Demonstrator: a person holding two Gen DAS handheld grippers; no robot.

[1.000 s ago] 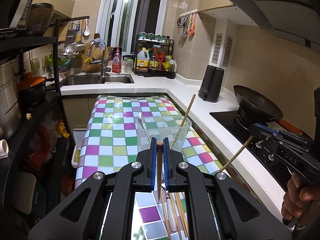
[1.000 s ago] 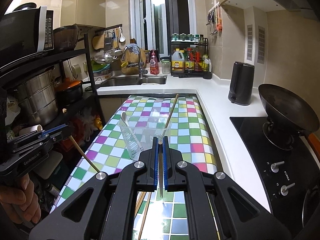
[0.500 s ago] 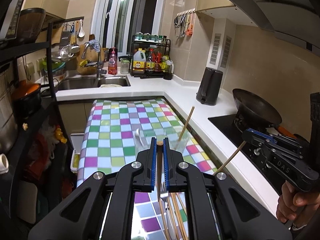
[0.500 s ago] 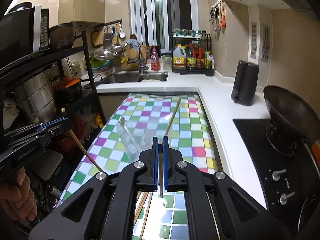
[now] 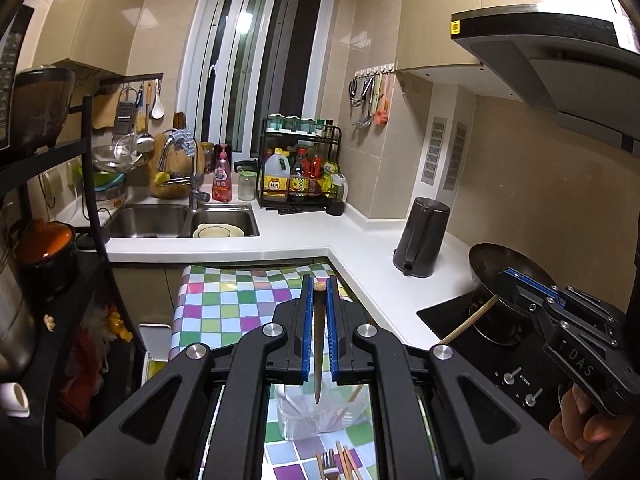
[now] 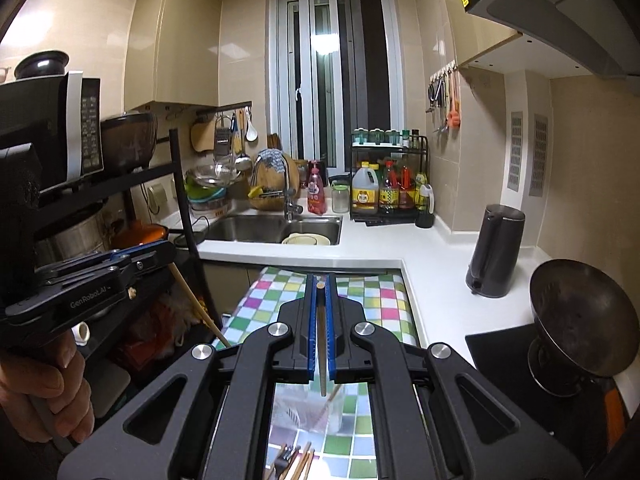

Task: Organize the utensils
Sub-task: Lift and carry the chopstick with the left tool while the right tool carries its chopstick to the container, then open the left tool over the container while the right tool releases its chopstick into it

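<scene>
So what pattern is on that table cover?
A multicoloured checkered tablecloth: pink, green, blue, yellow, white squares. Clearest in the right wrist view.

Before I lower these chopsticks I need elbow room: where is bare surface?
Free: the checkered tablecloth beyond the clear cup, and the white counter between sink and kettle. Crowded: loose chopsticks and fork in front of the cup.

Two grippers, each clamping one chopstick (image 5: 318,344); one clear cup (image 5: 316,416); one fork (image 5: 329,465) beside several loose chopsticks (image 5: 347,465) (exact number unclear); one kettle (image 5: 420,238); one wok (image 5: 508,276).
</scene>
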